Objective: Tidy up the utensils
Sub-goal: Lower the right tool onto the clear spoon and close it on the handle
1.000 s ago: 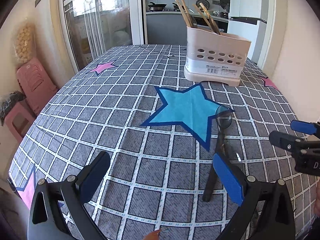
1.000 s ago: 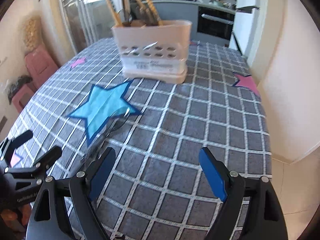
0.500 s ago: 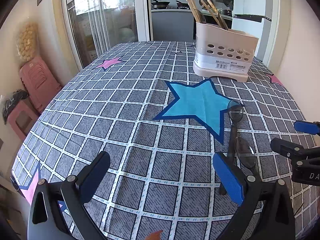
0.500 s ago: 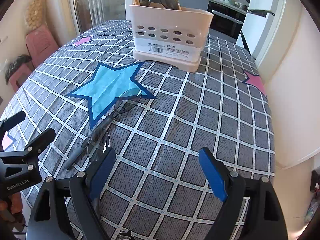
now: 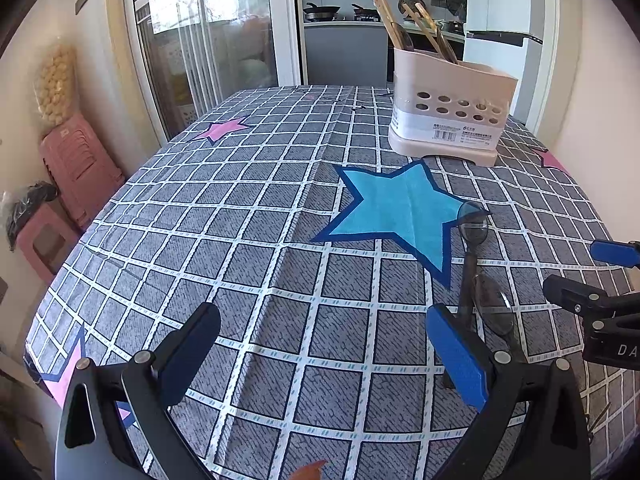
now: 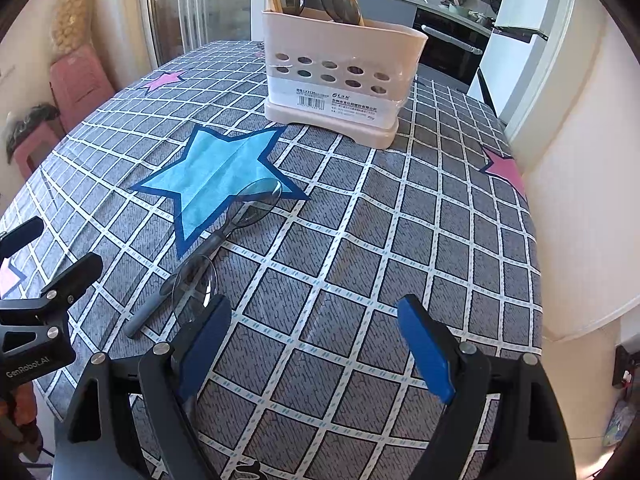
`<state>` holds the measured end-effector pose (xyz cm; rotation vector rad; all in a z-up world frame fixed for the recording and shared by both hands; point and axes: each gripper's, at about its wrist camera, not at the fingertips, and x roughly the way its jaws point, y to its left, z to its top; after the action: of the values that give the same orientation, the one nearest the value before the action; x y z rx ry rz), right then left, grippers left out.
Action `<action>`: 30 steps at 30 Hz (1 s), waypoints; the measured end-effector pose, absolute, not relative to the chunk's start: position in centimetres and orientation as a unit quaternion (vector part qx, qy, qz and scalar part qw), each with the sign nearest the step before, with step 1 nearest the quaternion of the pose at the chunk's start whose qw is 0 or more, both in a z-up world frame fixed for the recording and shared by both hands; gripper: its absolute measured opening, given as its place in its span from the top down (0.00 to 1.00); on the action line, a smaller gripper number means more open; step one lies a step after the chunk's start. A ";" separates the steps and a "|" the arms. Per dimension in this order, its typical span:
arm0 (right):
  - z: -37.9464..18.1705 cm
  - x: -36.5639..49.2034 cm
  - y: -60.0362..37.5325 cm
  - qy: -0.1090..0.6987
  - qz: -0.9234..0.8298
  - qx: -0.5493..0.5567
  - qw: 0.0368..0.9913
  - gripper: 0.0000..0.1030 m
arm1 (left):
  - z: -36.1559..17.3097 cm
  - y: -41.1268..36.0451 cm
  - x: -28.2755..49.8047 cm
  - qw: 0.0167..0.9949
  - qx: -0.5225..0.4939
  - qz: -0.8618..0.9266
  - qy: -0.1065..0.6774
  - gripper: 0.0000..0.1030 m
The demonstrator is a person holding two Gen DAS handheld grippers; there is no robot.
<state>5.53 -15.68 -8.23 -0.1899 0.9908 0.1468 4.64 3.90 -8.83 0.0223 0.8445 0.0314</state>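
Observation:
Two smoky clear spoons lie on the checked tablecloth. The long spoon [image 6: 256,202] has its bowl on a tip of the blue star, and its dark handle [image 6: 146,314] runs toward me. The second spoon [image 6: 194,286] lies beside it, its handle passing under the left finger [image 6: 204,340] of my right gripper [image 6: 314,312], which hangs open and empty above the cloth. My left gripper [image 5: 320,328] is open too, with both spoons [image 5: 472,224] [image 5: 492,304] just right of its right finger. The beige utensil holder [image 6: 336,88] [image 5: 448,120] holds chopsticks and spoons.
The table edge [image 6: 536,264] drops off to the right beside a white wall. Pink stools [image 5: 76,164] stand along the left wall. Each gripper shows in the other's view: the right gripper [image 5: 600,300], the left gripper [image 6: 48,280]. A kitchen lies behind the holder.
The right wrist view has tipped down and rolled, so both spoons now show by its left finger. The left view has shifted slightly. Both grippers have stayed open.

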 end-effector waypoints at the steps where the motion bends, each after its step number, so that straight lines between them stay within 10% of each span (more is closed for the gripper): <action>1: -8.2 5.5 -15.7 0.474 0.070 -0.092 0.873 0.15 | -8.8 4.0 4.7 0.912 0.010 0.015 0.410 0.00; 30: -11.1 6.5 -13.2 0.565 0.116 -0.073 0.814 0.17 | -9.8 6.0 5.8 0.897 -0.001 0.019 0.441 0.00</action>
<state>6.45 -13.17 -11.09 -0.1548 1.2059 0.2472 5.84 5.97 -9.83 -0.0027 0.9129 0.0393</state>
